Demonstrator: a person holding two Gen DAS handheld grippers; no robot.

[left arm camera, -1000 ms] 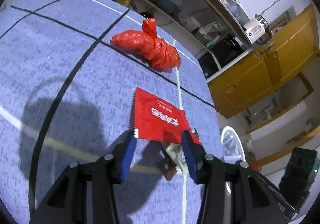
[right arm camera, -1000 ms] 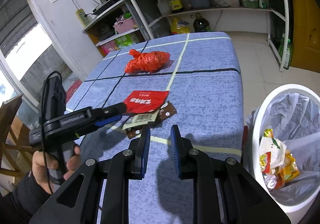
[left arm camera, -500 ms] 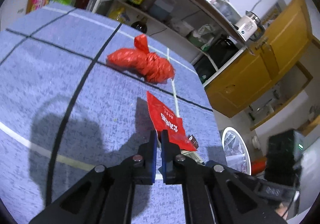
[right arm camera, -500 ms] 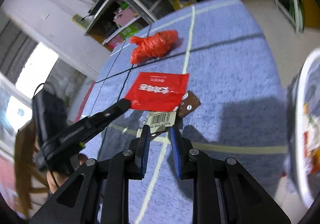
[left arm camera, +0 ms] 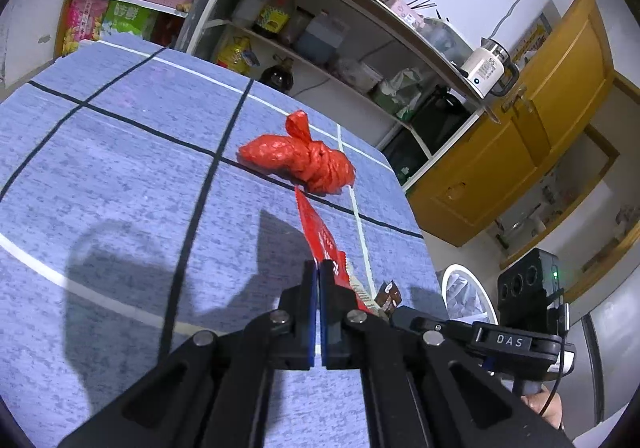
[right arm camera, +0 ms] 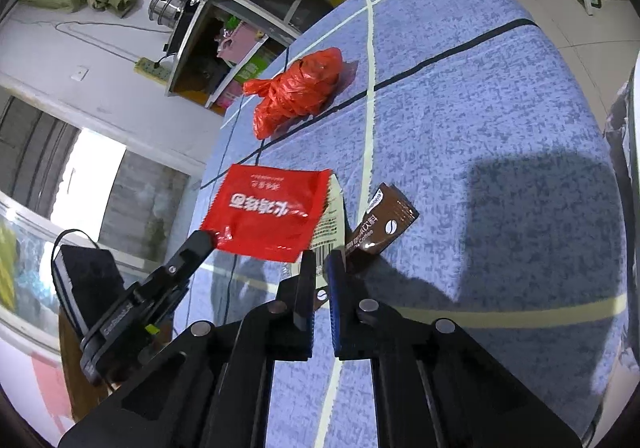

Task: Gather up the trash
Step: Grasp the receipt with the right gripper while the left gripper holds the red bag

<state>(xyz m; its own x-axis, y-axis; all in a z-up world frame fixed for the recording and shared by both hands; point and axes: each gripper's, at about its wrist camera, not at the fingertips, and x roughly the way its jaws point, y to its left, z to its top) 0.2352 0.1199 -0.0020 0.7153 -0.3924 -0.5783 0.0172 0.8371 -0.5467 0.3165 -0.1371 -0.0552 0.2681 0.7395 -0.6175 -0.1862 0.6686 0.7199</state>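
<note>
Trash is coming off the blue grid-lined tablecloth (right arm camera: 500, 119) right now, and both hands are busy. Over on the left, the left gripper (left arm camera: 319, 272) is clenched tight on a corner of the flat red foil wrapper with white lettering (right arm camera: 266, 217), which hangs clear of the cloth; from its own camera the wrapper (left arm camera: 320, 236) runs edge-on, straight ahead from the fingertips towards the knotted red plastic bag (left arm camera: 298, 159) farther up the table.

Now the right side. The right gripper (right arm camera: 319, 268) is closing its jaws, and the white barcode-printed wrapper (right arm camera: 330, 226) lies right between them, its lower end dipping into the gap; whether the pads have bitten yet is hard to call. That white strip points its long axis straight away from the jaws, so the approach looks well lined up. Just to its right sits the small brown coffee sachet (right arm camera: 382, 226), slanted, its lower corner almost touching the right-hand finger, so there's a fair chance it gets nudged or pinched along.

White bin with a plastic liner (left arm camera: 460, 296) waits off the table's right edge, nearer the right hand. The red bag lies well beyond both grippers, untouched.
</note>
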